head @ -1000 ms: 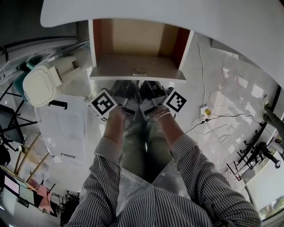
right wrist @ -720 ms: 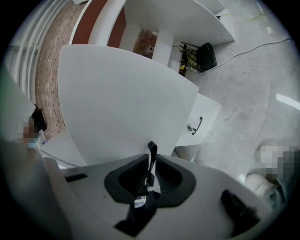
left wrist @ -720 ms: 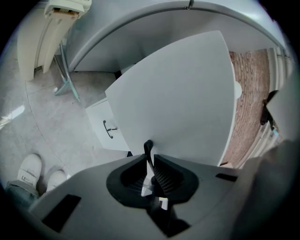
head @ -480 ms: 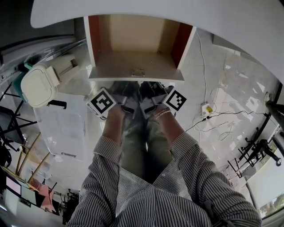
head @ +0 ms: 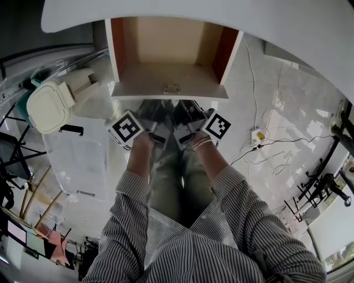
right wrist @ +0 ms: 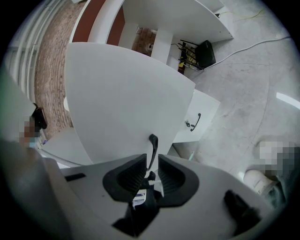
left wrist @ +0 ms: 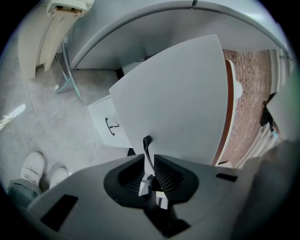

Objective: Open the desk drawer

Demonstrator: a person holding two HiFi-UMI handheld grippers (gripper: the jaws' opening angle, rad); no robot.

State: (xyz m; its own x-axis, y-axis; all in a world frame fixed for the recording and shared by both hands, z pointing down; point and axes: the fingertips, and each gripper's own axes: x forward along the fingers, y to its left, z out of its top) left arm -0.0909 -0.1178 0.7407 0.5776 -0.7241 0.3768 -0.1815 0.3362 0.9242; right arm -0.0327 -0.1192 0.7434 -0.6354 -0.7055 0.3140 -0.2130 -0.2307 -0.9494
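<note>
Nearly done | drawer (head: 166,50) stands pulled well out from under desk (head: 232,14) | left gripper (left wrist: 149,161) clamped on front handle (left wrist: 147,147) | right gripper (right wrist: 153,161) jaws just opening, handle loose between them | remaining: release left, back both away from desk

Pin-striped shirt sleeves (head: 238,204); olive-grey trousers (head: 168,182); possibly a beaded bracelet (head: 201,143)

Your right gripper (right wrist: 151,164) jaws just opened wider, pads now standing clear of the drawer handle (right wrist: 153,143) between them, a little more of the desk drawer (head: 166,83) inside showing near the desktop (head: 221,11) edge
</note>
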